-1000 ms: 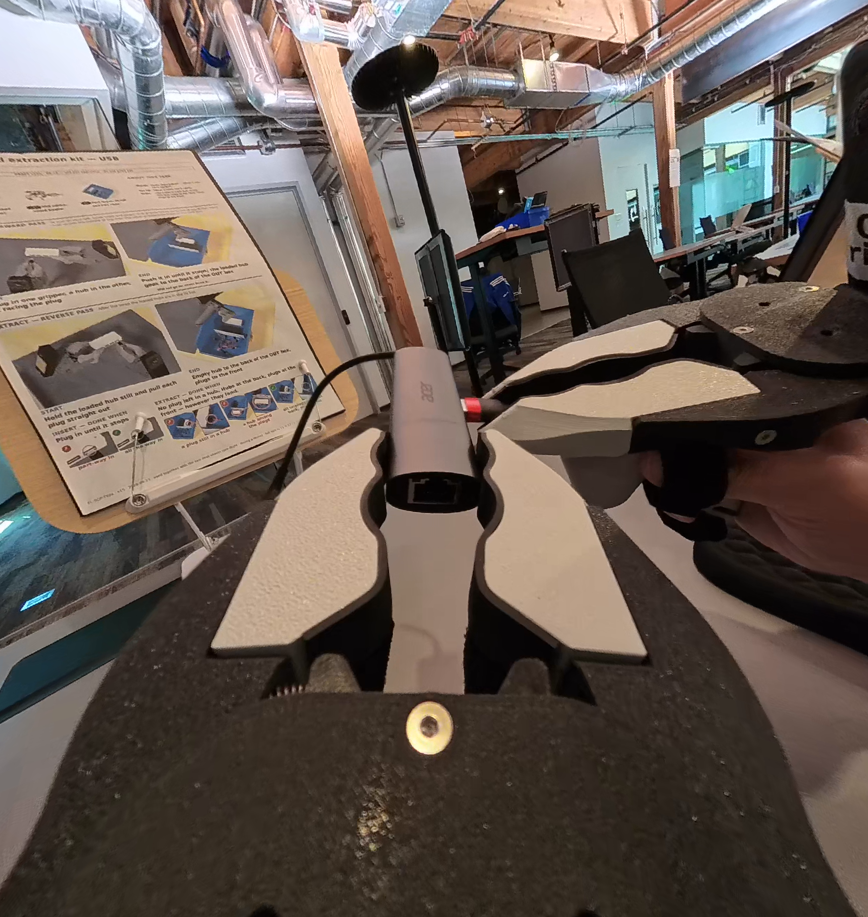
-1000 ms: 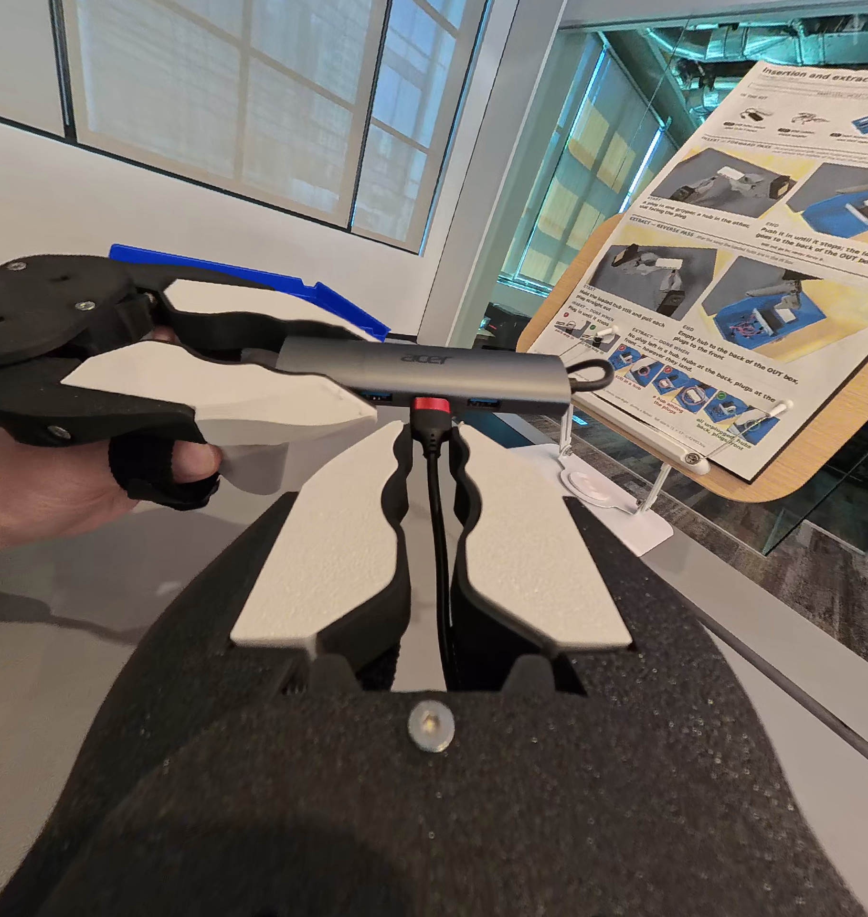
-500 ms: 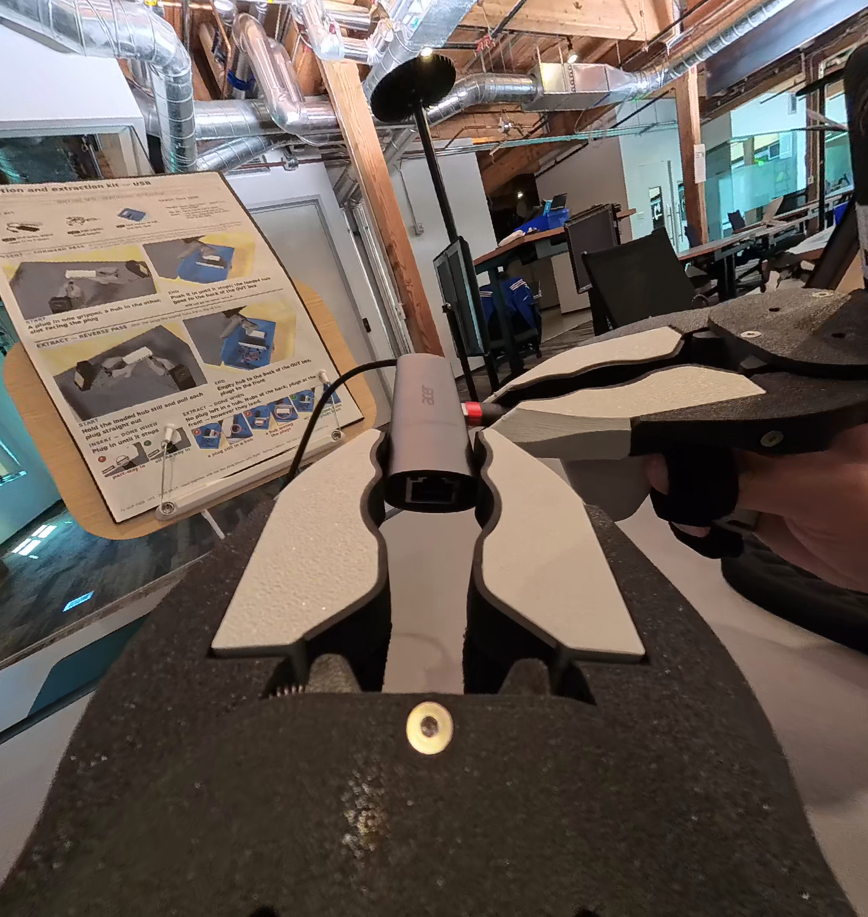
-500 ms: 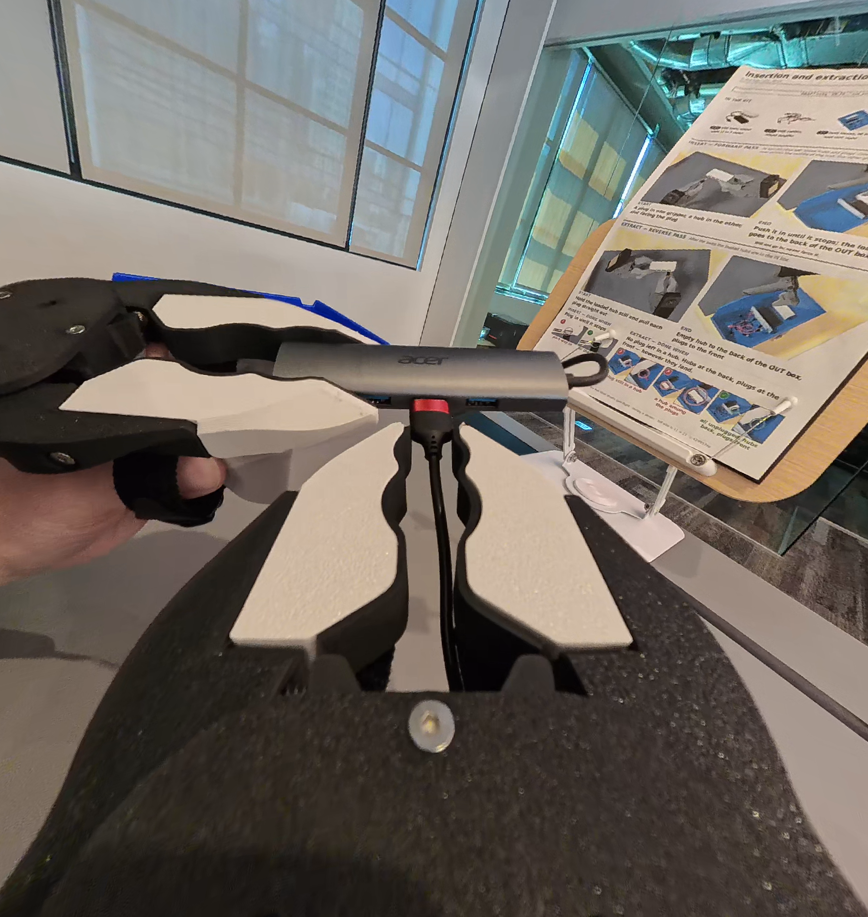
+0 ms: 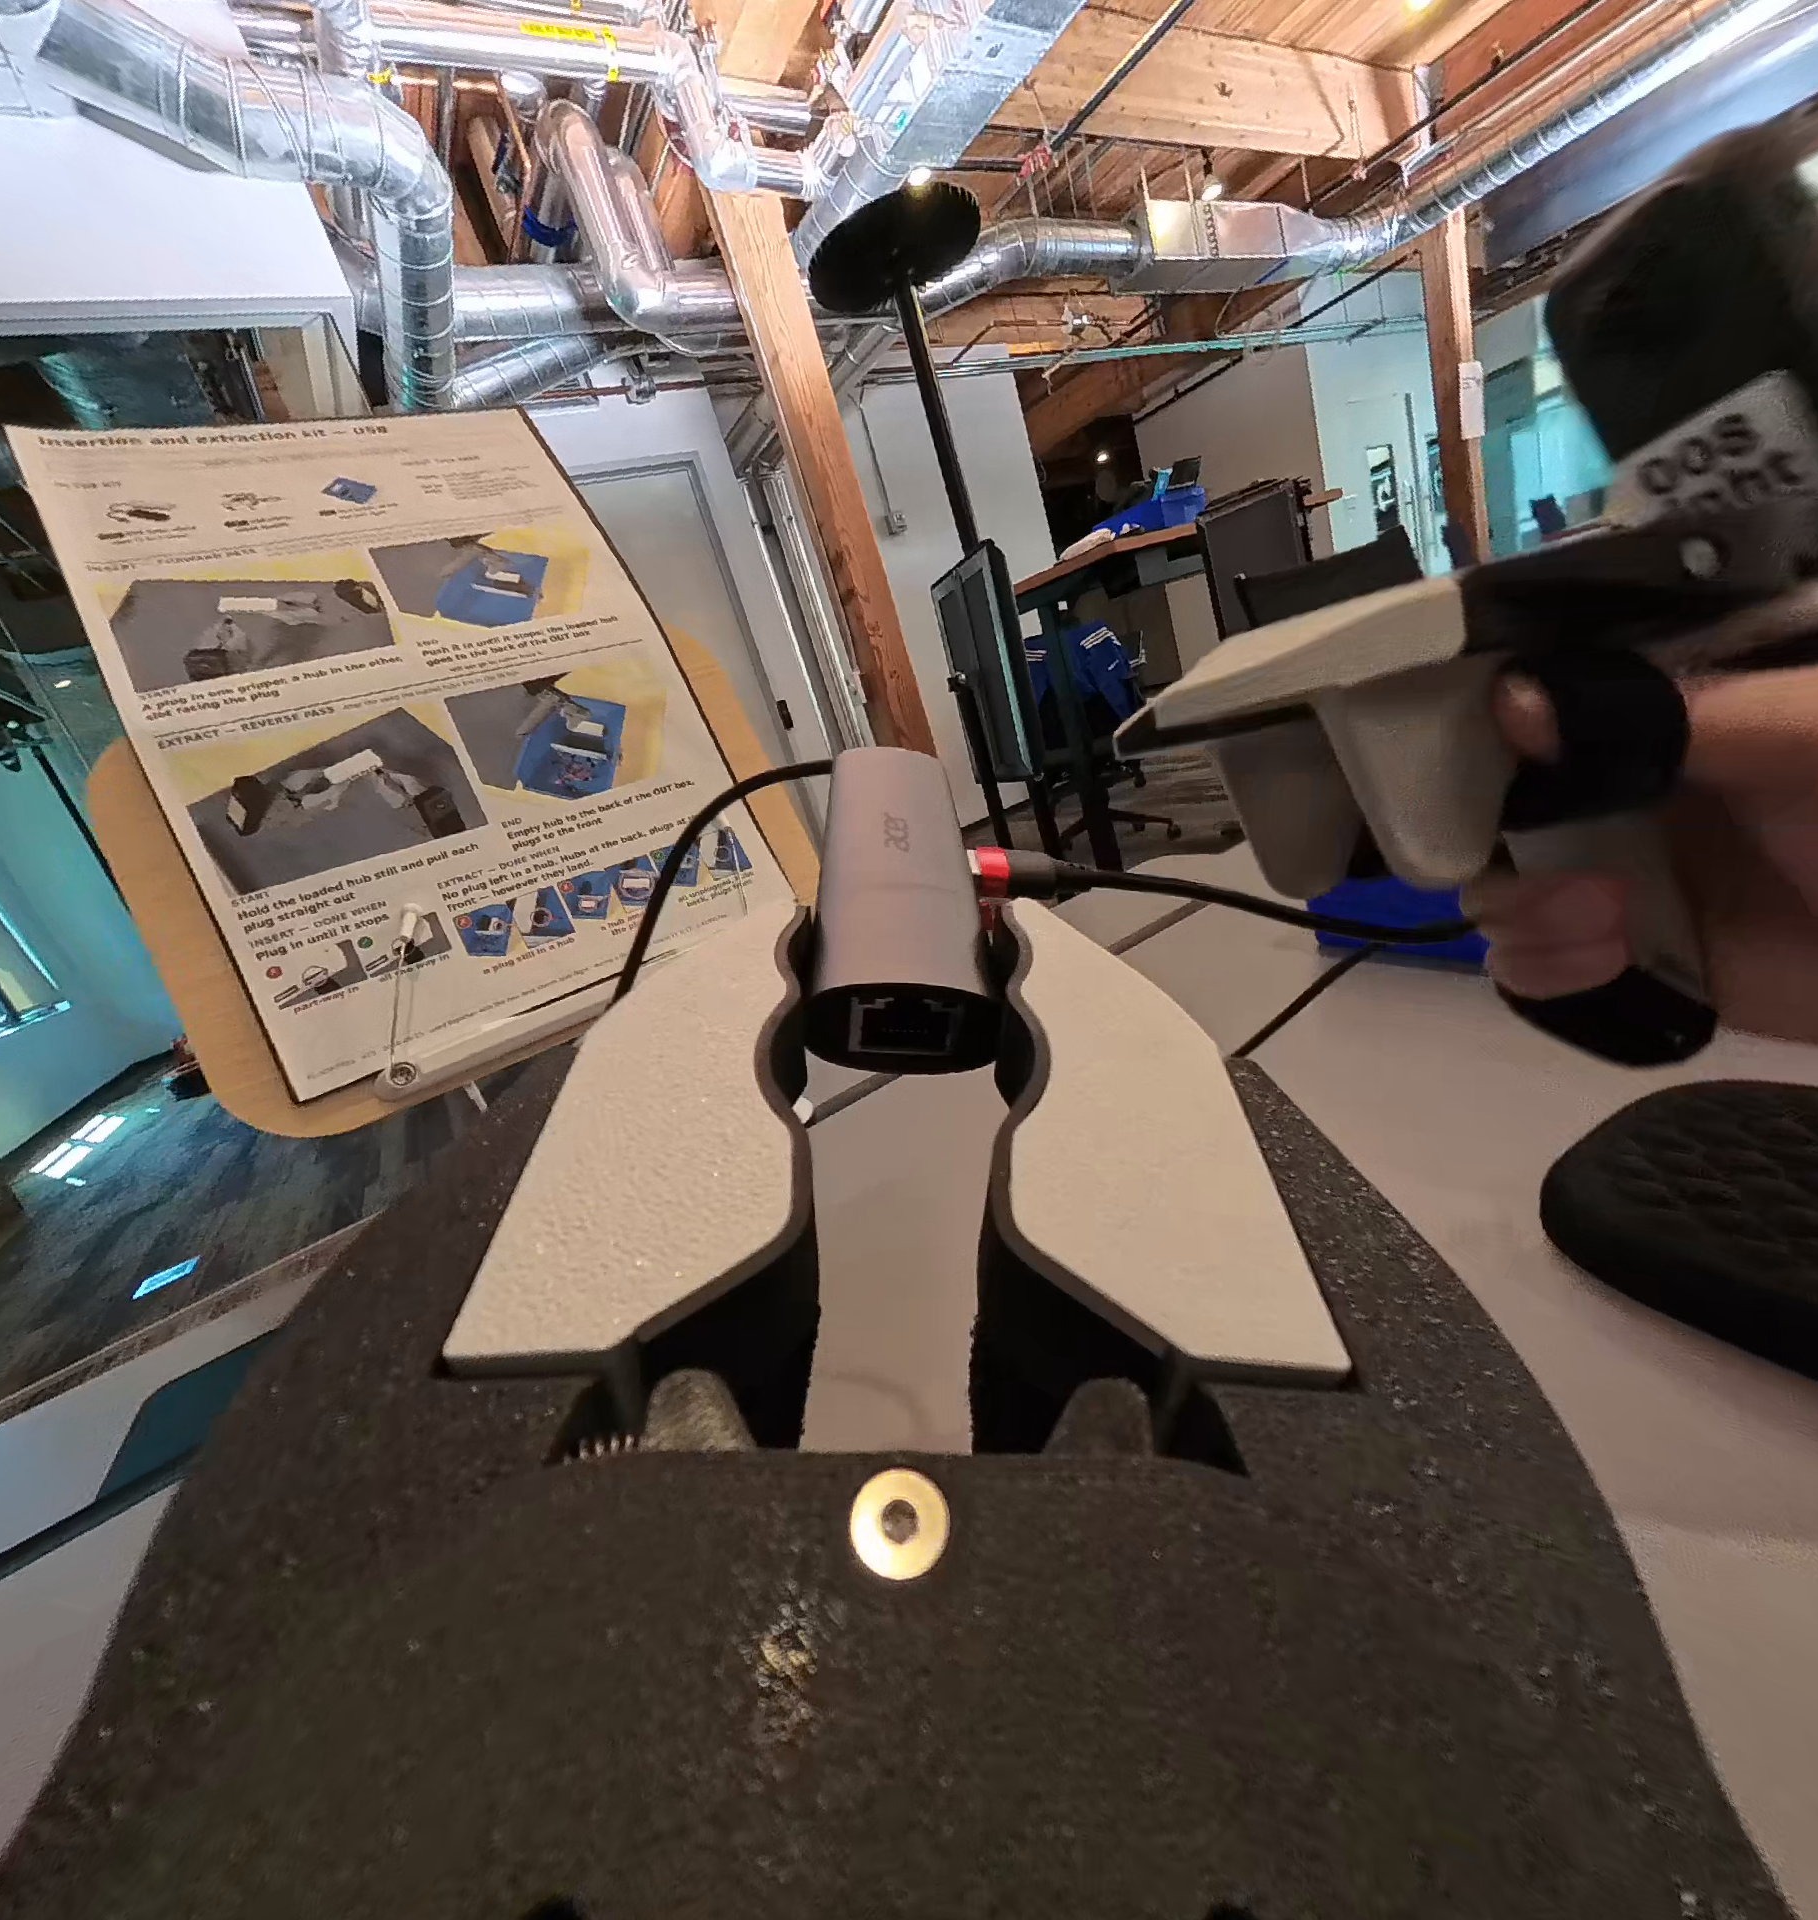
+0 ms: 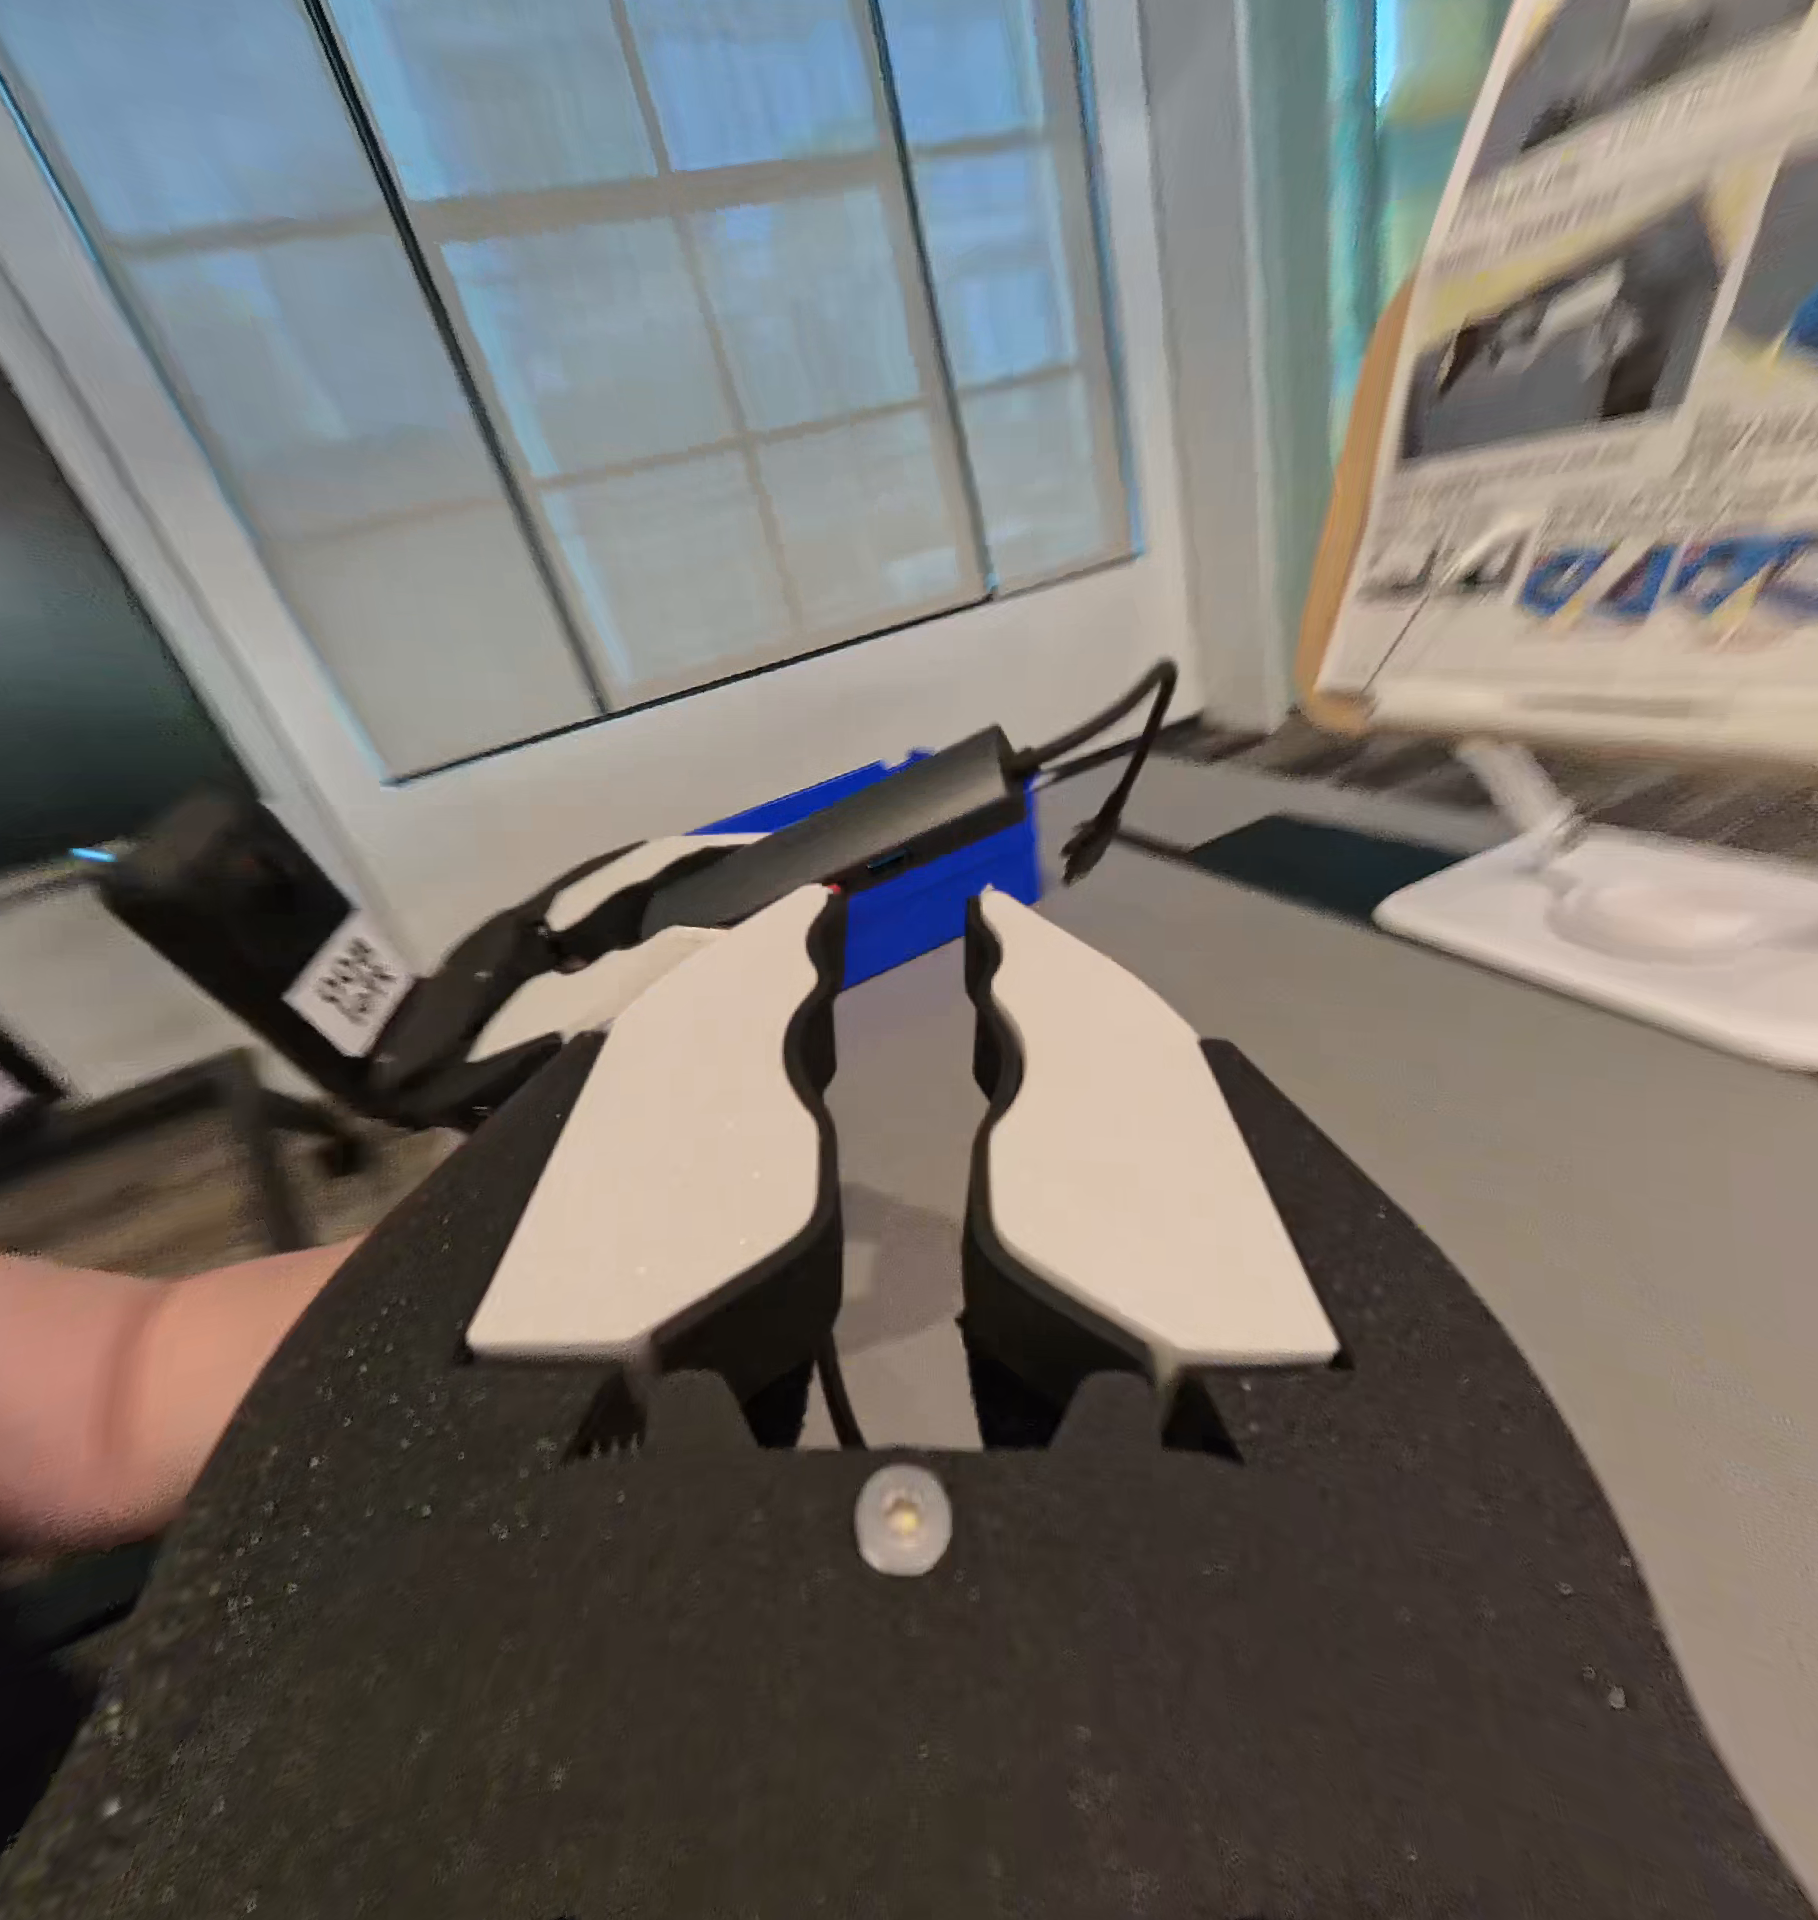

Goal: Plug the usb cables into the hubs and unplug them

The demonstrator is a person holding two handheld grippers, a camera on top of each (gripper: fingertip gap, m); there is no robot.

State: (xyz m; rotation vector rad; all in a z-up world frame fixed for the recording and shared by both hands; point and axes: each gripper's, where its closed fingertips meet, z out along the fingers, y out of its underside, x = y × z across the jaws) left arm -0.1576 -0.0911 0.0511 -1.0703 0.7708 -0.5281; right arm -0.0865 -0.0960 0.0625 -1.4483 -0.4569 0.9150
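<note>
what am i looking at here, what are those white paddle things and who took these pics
These are two hand-held grabbing tools, one in each of a person's hands. The white paddles are the fingers of each tool's tongs. A camera sits on each tool and looks forward along its fingers, so one picture comes from the left tool and one from the right.

In the left view, the left tongs are shut on a grey hub. A black cable with a red plug is pushed into the hub's side. The right tongs, held by a gloved hand, are off to the side, apart from the plug.

The right view is blurred. Its tongs are open with nothing gripped. On the grey table stand a blue bin and an instruction sheet on a stand.
</note>
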